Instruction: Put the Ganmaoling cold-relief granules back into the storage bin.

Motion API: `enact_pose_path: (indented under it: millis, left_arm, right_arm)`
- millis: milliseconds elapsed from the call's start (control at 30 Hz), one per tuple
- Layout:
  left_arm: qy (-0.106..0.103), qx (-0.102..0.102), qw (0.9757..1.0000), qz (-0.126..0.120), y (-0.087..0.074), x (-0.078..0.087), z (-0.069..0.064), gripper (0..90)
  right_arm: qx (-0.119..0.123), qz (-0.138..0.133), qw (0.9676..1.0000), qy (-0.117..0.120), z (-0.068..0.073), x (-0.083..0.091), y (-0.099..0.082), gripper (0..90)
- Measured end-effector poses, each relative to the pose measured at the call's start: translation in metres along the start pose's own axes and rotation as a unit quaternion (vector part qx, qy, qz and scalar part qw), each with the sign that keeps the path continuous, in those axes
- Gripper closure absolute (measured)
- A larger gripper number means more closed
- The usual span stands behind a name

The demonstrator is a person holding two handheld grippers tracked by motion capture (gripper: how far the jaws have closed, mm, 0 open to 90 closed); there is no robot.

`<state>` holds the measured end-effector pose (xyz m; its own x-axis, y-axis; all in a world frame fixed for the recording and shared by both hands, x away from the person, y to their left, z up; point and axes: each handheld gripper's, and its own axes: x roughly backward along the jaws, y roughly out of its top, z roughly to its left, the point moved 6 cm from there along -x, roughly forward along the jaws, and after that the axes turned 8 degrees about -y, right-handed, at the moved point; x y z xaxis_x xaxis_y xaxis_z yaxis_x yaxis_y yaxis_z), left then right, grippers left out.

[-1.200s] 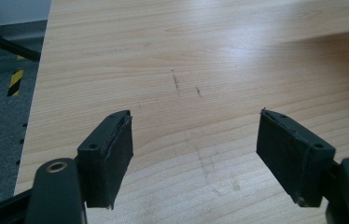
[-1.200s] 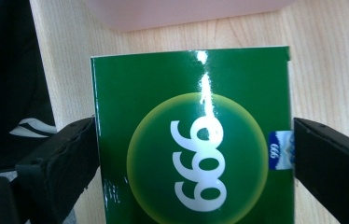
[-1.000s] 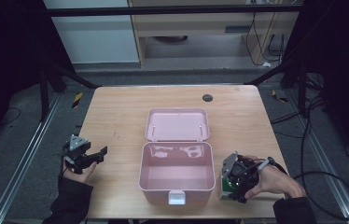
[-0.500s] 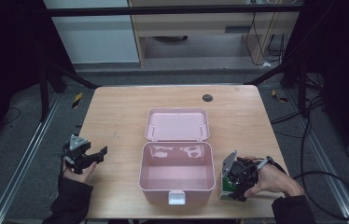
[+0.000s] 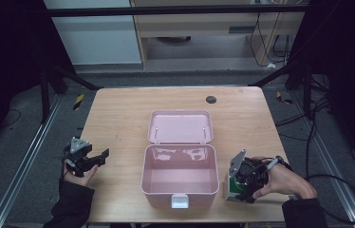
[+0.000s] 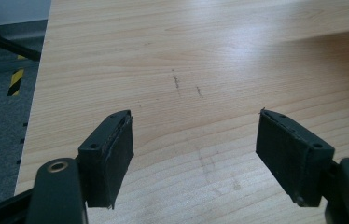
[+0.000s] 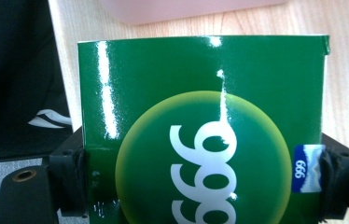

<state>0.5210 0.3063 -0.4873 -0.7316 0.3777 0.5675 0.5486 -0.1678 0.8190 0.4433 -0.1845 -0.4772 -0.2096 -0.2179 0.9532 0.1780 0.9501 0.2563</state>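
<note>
left gripper (image 5: 103,154) spread wide, nothing held, over bare table (image 5: 118,118) | open pink box (image 5: 179,173) mid-table | right gripper (image 7: 200,182) just clamped on green "999" carton (image 7: 200,116), beside box's right wall; carton's lower edge cut off

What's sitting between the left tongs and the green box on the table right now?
The open pink case lies between the left tongs and the green box, which the right tongs clamp, as the high view shows. Otherwise bare table.
</note>
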Motion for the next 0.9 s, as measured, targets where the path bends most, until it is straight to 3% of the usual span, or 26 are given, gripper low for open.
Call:
enact_pose_path:
  millis: [500, 900]
  left_arm:
    - [-0.002, 0.0, 1.0, 0.003, -0.001, -0.001, -0.001, 26.9]
    - [-0.003, 0.0, 1.0, 0.004, -0.001, -0.001, -0.001, 26.9]
  right_arm:
    - [0.0, -0.02, 0.9995, -0.025, -0.012, 0.052, 0.01, 16.1]
    - [-0.002, -0.034, 0.9987, -0.038, -0.02, 0.082, 0.021, 16.1]
